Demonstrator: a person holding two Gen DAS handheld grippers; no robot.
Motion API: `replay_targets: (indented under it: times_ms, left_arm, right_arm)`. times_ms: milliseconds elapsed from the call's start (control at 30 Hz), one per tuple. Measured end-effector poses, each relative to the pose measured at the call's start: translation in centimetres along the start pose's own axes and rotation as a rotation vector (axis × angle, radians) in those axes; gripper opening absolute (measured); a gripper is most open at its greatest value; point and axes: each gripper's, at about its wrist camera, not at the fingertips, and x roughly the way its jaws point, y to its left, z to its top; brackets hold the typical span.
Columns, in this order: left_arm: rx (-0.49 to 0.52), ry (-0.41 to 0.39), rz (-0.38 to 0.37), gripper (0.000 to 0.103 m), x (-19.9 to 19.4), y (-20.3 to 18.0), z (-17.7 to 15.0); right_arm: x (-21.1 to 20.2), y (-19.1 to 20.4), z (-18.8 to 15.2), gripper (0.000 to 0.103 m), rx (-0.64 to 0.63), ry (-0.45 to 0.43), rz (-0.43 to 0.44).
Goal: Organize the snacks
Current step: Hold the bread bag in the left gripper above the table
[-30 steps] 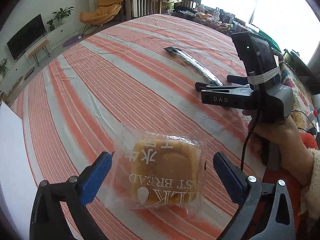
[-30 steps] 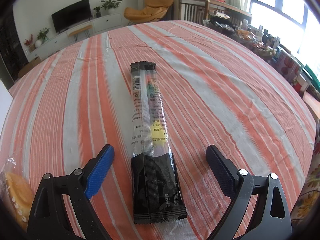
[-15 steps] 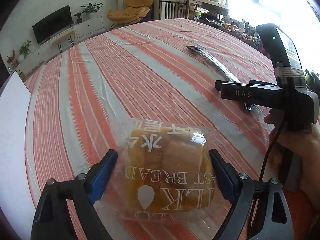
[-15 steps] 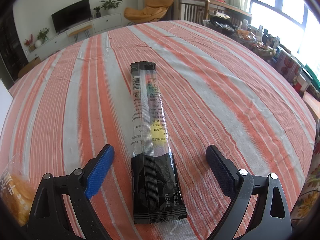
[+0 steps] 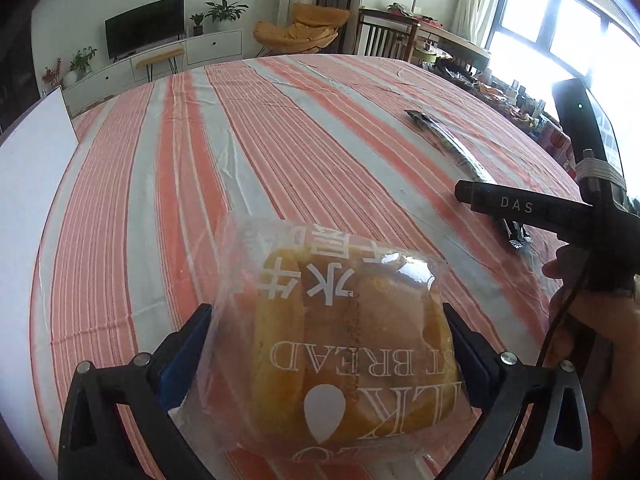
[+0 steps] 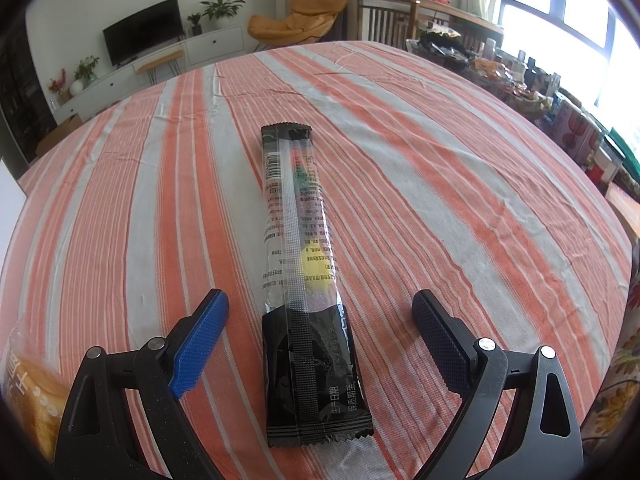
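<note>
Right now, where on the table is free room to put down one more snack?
Bare striped cloth lies on both sides of the long black packet, and beyond the bread bag toward the far edge. The near edge is crowded.

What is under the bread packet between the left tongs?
Around the bread packet only the striped tablecloth shows, so it seems to lie on that. The cloth directly beneath is covered by the packet and cannot be seen, nor whether it has lifted off.

Striped tablecloth (image 6: 440, 184) covers tabletop; long black snack packet (image 6: 308, 280) mid-table; bagged bread (image 5: 344, 340) near front edge.
</note>
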Motion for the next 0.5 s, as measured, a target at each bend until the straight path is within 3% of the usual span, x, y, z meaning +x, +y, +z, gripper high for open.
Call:
replay_targets:
  times_ms: [500]
  left_arm:
    - [-0.001,-0.003,0.001,0.103,0.28,0.01,-0.19]
  right_arm:
    - [0.00,-0.01,-0.02,0.095,0.000,0.000,0.000]
